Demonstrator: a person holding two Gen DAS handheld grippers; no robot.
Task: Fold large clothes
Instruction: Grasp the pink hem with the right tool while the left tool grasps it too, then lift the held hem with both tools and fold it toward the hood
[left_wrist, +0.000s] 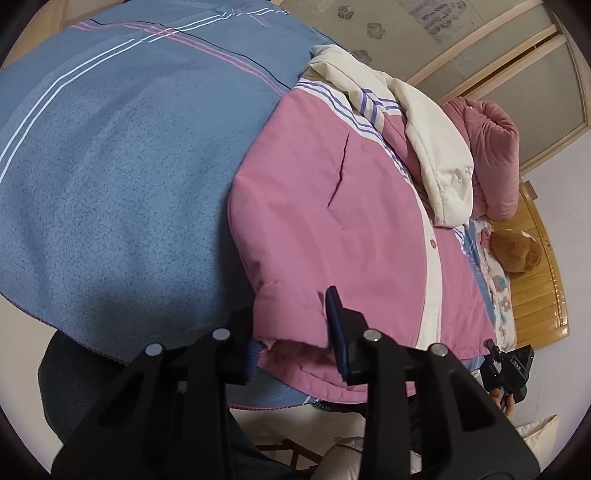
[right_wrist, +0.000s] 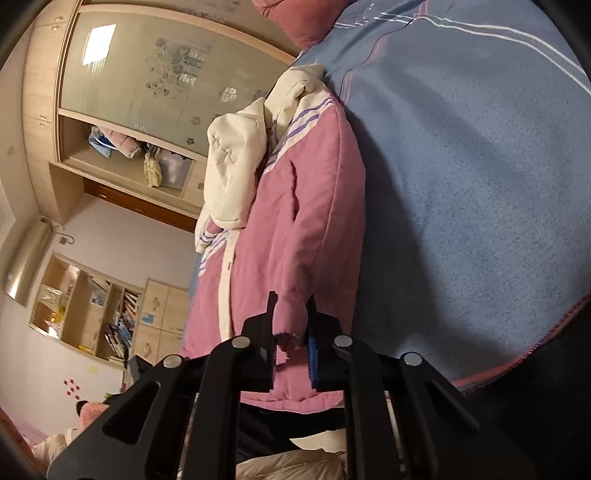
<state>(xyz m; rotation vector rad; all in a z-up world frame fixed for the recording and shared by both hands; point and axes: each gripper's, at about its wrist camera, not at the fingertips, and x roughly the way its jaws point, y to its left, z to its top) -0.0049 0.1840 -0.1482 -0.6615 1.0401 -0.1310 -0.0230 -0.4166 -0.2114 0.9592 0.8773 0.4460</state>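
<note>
A pink padded jacket (left_wrist: 332, 206) with cream placket, purple stripes and a cream hood (left_wrist: 436, 155) lies on a blue bed blanket (left_wrist: 110, 166). My left gripper (left_wrist: 291, 321) is shut on the jacket's bottom hem at its near left corner. In the right wrist view the same jacket (right_wrist: 295, 236) shows, and my right gripper (right_wrist: 291, 325) is shut on a bunched fold of its pink hem. The right gripper also shows at the jacket's other hem corner in the left wrist view (left_wrist: 509, 365).
A pink pillow (left_wrist: 491, 155) and a brown plush toy (left_wrist: 517, 251) lie by the wooden headboard (left_wrist: 543, 288). A wardrobe with frosted sliding doors (right_wrist: 147, 74) and bookshelves (right_wrist: 96, 314) stand beyond the bed. The blue blanket's edge (right_wrist: 535, 343) hangs near me.
</note>
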